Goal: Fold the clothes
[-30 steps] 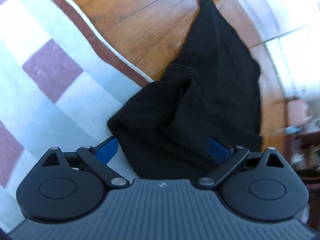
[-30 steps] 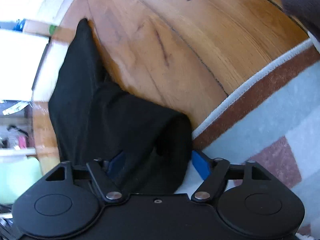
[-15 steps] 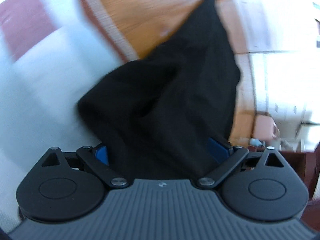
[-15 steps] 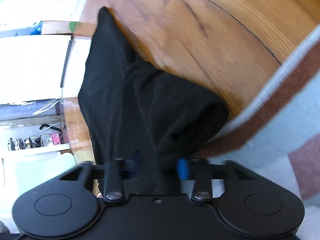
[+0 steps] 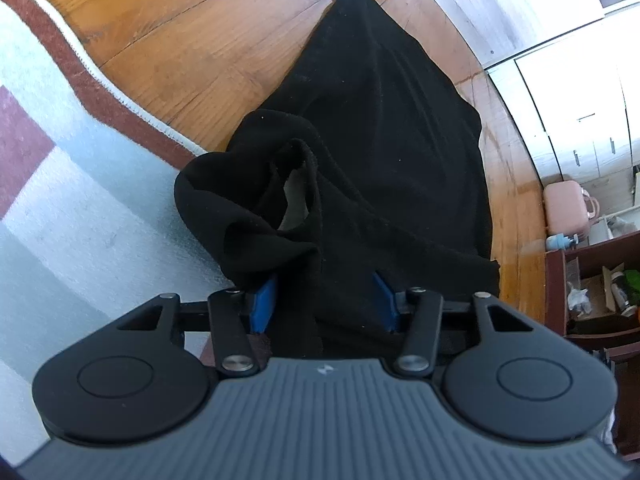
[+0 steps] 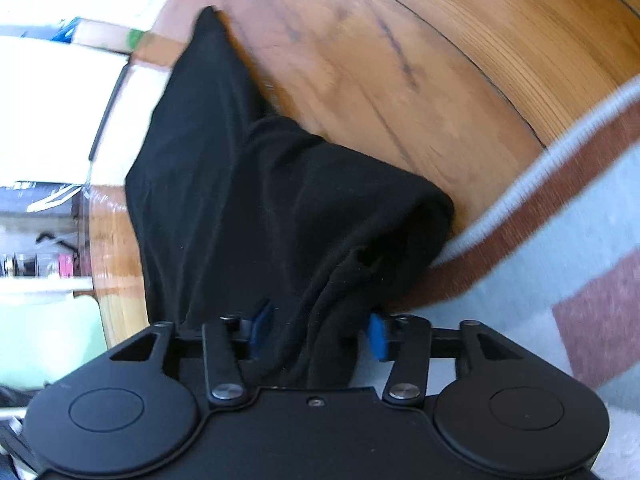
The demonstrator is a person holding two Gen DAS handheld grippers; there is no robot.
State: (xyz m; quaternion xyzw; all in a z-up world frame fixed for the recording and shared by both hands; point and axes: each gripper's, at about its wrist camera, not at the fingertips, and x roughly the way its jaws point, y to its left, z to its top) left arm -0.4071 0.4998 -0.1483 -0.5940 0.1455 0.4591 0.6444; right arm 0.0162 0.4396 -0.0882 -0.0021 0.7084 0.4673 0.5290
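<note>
blk garment (image 5: 380,152) btwn both tongs (image 5: 324,300), bunched

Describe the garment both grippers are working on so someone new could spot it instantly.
Find the wooden floor beside the checked rug. Stretched from the rug's edge across the boards lies a black garment, the only dark cloth there, bunched between the left gripper and the right gripper.

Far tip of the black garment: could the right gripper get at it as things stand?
Probably not right away: the right gripper has the garment bunched between its fingers, and the tip lies far off on the wood floor. Nothing blocks the path.
</note>
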